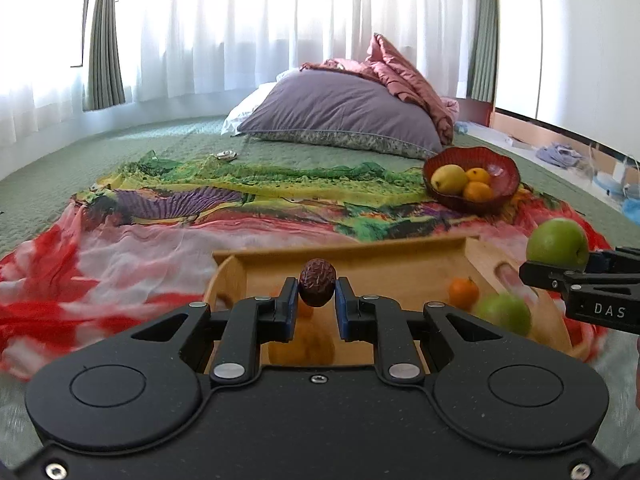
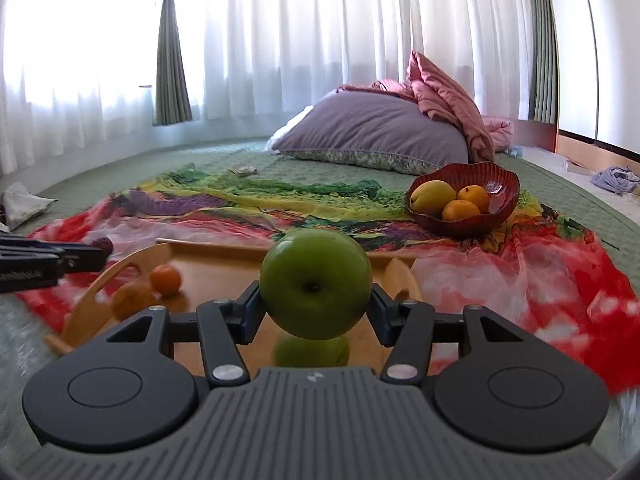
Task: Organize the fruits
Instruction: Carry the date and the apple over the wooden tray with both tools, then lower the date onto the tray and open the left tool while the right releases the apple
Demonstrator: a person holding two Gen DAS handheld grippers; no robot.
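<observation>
My left gripper [image 1: 317,294] is shut on a small dark brown wrinkled fruit [image 1: 317,282], held above the wooden tray [image 1: 360,258]. My right gripper [image 2: 316,304] is shut on a green apple [image 2: 315,282], also lifted over the tray [image 2: 224,270]; the same apple [image 1: 557,243] shows at the right of the left wrist view. In the tray lie a second green apple [image 1: 505,313], a small orange [image 1: 463,292] and blurred orange fruit under the fingers. A red bowl [image 2: 502,194] further back on the right holds a yellow fruit [image 2: 434,197] and two oranges [image 2: 474,197].
The tray and bowl rest on a colourful scarf [image 1: 140,236] spread over a green bedcover. A purple pillow [image 1: 340,110] with a pink quilt [image 1: 400,72] lies at the back before white curtains. Clutter lines the bed's right side.
</observation>
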